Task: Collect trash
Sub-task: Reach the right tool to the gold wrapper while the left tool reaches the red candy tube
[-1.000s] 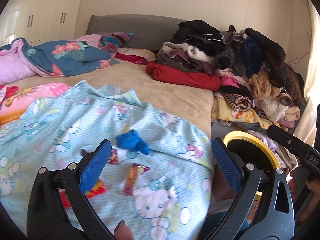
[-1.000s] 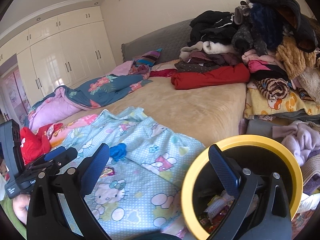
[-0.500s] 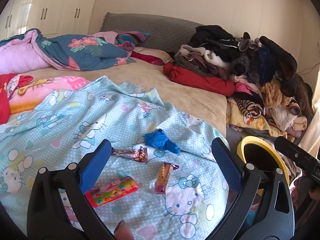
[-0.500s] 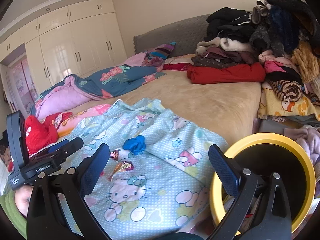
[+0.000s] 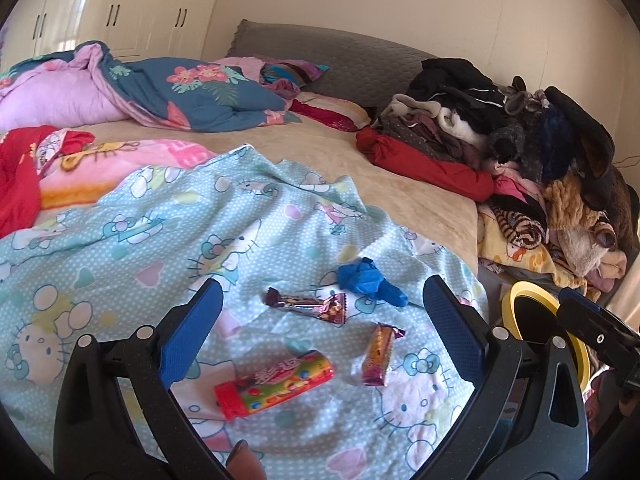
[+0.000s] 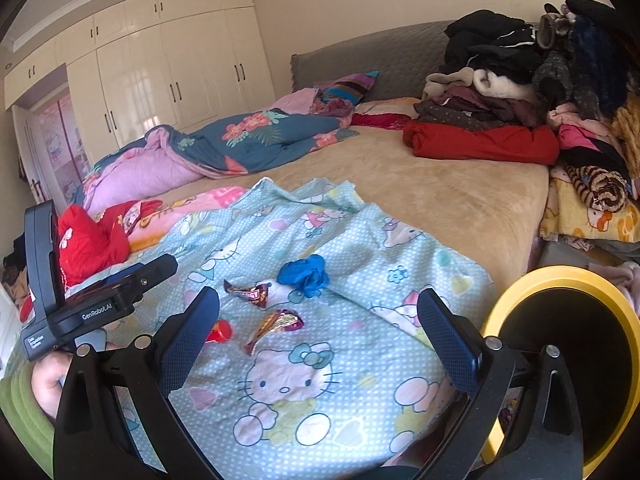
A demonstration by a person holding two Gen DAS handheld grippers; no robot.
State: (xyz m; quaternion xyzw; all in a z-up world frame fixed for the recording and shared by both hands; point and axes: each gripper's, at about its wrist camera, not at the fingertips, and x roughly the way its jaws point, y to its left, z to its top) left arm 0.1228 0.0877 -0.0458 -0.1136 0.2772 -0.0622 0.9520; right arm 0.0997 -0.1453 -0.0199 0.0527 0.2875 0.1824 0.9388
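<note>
A wide bed (image 5: 400, 200) fills both views, with a heap of clothes (image 5: 520, 140) piled at its right side and a flowered quilt (image 5: 180, 92) bunched near the headboard. A light blue cartoon-cat blanket (image 5: 140, 240) covers the near part of the bed. Beside the bed stands a black bin with a yellow rim (image 6: 532, 280). The left gripper (image 5: 320, 336) and the right gripper (image 6: 316, 332) both hover above the blanket with jaws wide apart, holding nothing. The trash lies on the blanket: a red candy tube (image 5: 276, 384), a crumpled blue glove (image 5: 370, 282), a dark candy wrapper (image 5: 308, 304) and an orange snack wrapper (image 5: 378, 354).
</note>
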